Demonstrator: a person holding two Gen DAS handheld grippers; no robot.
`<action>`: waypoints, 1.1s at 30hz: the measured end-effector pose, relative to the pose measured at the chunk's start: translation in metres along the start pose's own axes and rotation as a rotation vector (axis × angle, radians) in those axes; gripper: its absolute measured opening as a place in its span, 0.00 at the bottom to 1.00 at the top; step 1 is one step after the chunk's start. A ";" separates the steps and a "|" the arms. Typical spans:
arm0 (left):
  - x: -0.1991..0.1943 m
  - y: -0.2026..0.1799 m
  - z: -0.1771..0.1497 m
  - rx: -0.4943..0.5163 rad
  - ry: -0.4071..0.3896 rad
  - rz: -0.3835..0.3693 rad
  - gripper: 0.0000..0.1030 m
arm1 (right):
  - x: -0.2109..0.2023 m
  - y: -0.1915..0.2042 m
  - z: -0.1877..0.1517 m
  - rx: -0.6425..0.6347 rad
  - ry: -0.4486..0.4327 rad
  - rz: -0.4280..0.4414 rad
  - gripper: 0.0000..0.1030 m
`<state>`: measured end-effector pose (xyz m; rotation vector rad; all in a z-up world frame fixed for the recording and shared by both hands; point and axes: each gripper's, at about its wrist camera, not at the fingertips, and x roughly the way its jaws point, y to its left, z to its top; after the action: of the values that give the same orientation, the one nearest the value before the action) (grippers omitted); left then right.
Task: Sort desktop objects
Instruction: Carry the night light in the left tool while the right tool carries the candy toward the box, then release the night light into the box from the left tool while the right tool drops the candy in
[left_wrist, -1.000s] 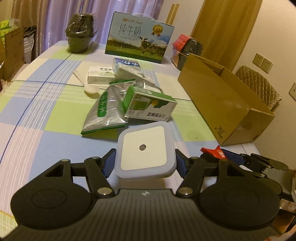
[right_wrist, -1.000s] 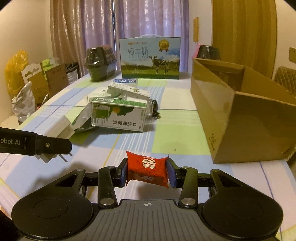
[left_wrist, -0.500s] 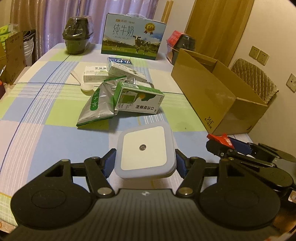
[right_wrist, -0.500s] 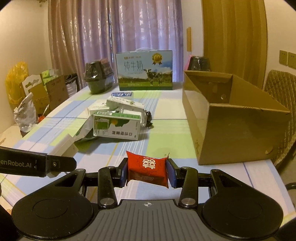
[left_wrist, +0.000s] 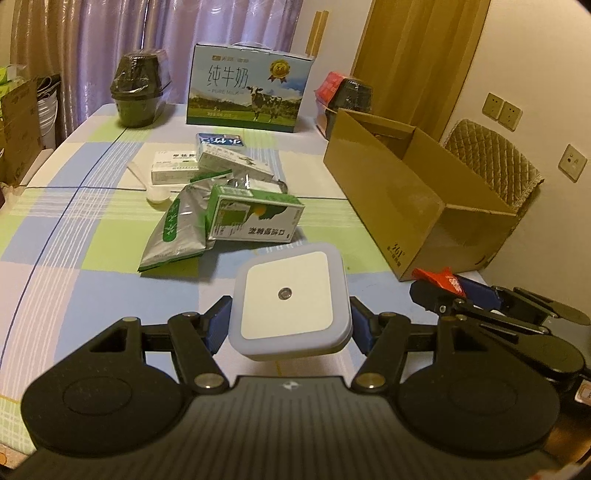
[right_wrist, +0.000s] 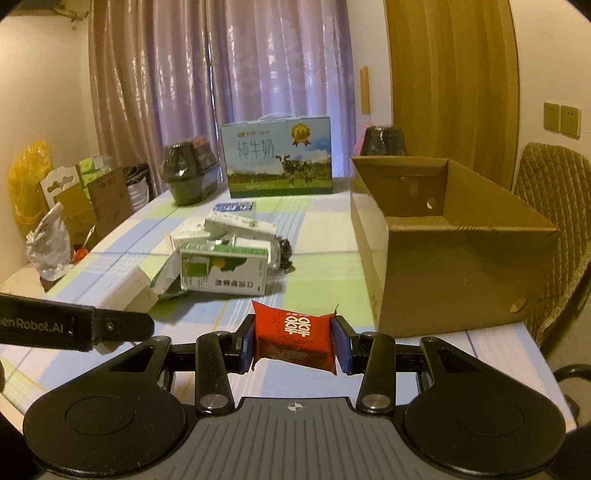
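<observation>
My left gripper (left_wrist: 290, 320) is shut on a square white night light (left_wrist: 290, 301), held above the checked tablecloth near the table's front. My right gripper (right_wrist: 294, 341) is shut on a red candy packet (right_wrist: 295, 338), also lifted off the table. The open cardboard box (right_wrist: 454, 258) stands to the right, its near wall ahead of the right gripper. A heap of objects lies mid-table: a green-and-white carton (left_wrist: 255, 219) on its side, a silver-green pouch (left_wrist: 177, 229), white boxes (left_wrist: 225, 158) and a white spoon (left_wrist: 147, 188). In the left wrist view the right gripper (left_wrist: 458, 291) shows at right.
A milk gift box (left_wrist: 251, 92) and a dark wrapped pot (left_wrist: 138, 90) stand at the table's far end. A padded chair (right_wrist: 554, 221) sits behind the cardboard box. Bags and cartons (right_wrist: 62, 206) crowd the floor left of the table.
Both grippers have risen and pulled back from the heap, each keeping its hold. The cardboard box's open top now shows more in both views.
</observation>
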<state>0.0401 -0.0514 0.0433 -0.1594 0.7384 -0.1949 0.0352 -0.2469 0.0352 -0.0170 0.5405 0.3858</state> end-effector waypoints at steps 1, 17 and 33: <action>0.001 -0.002 0.003 0.004 -0.001 -0.003 0.59 | -0.002 -0.002 0.003 -0.004 -0.006 -0.003 0.39; 0.047 -0.097 0.087 0.144 -0.066 -0.149 0.59 | -0.009 -0.113 0.090 0.038 -0.093 -0.173 0.39; 0.125 -0.170 0.135 0.252 -0.069 -0.232 0.59 | 0.032 -0.183 0.124 0.067 -0.082 -0.208 0.39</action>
<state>0.2020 -0.2349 0.0969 -0.0108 0.6202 -0.4988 0.1889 -0.3912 0.1095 0.0071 0.4648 0.1641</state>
